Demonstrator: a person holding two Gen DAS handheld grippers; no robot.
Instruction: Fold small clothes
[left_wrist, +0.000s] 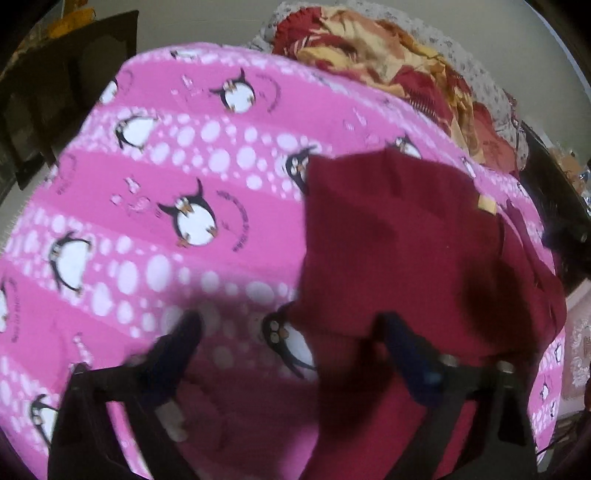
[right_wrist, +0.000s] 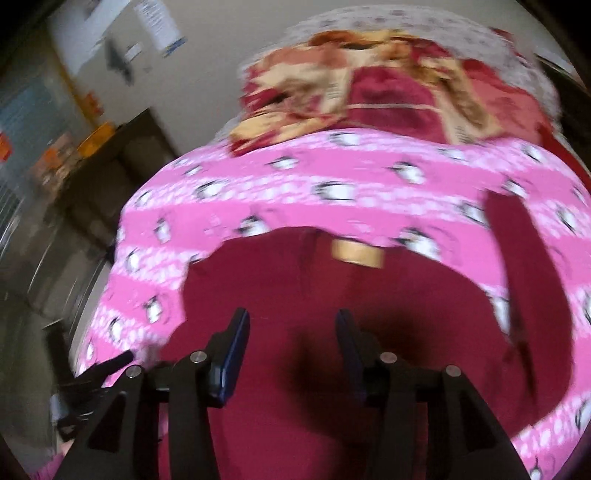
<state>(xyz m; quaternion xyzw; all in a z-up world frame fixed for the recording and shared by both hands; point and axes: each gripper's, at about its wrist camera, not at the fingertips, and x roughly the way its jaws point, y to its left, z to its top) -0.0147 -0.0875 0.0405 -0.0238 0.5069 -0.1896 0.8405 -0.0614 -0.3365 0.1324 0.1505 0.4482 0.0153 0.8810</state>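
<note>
A dark red garment (left_wrist: 406, 236) lies spread on a pink blanket (left_wrist: 166, 177) printed with penguins and white dots, towards the blanket's right side in the left wrist view. A small tan label (right_wrist: 356, 253) shows at the garment's far edge. The left tool (left_wrist: 291, 332) hangs wide open above the garment's near left edge, gripping nothing. The right tool (right_wrist: 291, 325) sits partly open over the middle of the red cloth, nothing between its fingers. Beyond the blanket lies a heap of red and yellow flowered fabric (right_wrist: 369, 88).
</note>
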